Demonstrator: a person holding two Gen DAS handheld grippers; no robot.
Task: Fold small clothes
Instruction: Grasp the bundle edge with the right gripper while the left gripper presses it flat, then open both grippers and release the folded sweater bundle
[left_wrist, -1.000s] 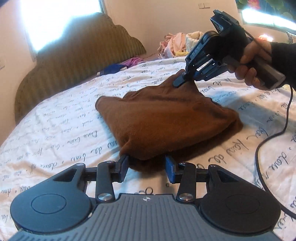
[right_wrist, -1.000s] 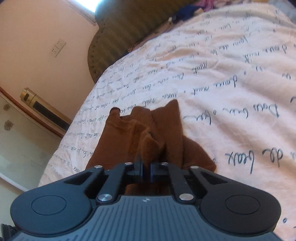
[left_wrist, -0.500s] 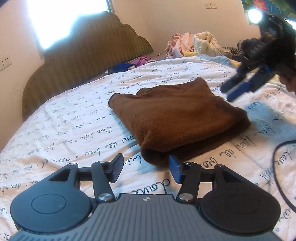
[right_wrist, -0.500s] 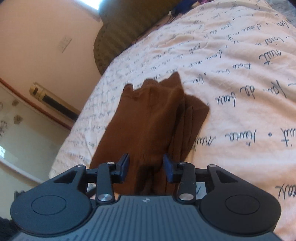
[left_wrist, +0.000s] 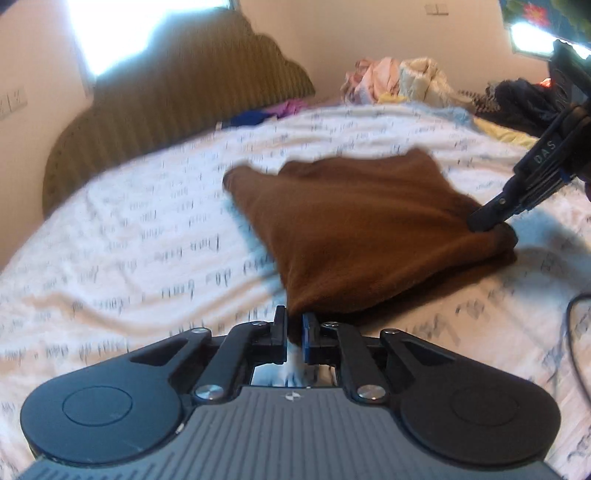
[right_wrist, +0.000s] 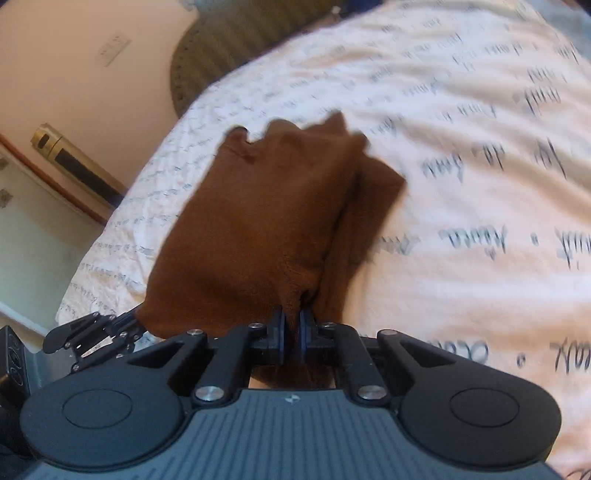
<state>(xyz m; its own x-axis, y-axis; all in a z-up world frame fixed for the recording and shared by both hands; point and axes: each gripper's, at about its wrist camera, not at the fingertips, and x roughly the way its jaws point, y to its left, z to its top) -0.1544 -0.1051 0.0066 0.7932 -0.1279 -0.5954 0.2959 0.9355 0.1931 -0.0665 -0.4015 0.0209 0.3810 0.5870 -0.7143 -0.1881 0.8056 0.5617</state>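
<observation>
A folded brown knit garment (left_wrist: 362, 229) lies on the white bed sheet printed with script (left_wrist: 147, 240). My left gripper (left_wrist: 294, 325) is shut on the garment's near corner. My right gripper (right_wrist: 290, 321) is shut on another corner of the garment (right_wrist: 266, 221). The right gripper also shows in the left wrist view (left_wrist: 491, 218), pinching the garment's right corner. The left gripper shows at the lower left of the right wrist view (right_wrist: 136, 321), at the garment's edge. The frames are motion-blurred.
An olive ribbed headboard (left_wrist: 166, 96) stands behind the bed. A pile of pale clothes (left_wrist: 399, 81) and dark clothes (left_wrist: 517, 103) lies at the far right. A cable (left_wrist: 576, 332) runs over the sheet at right. The bed edge and a wall (right_wrist: 74, 92) are left in the right wrist view.
Both grippers were open half a second ago and have closed on two corners of the brown garment. One second ago the right gripper held a fold up, then let it go.
</observation>
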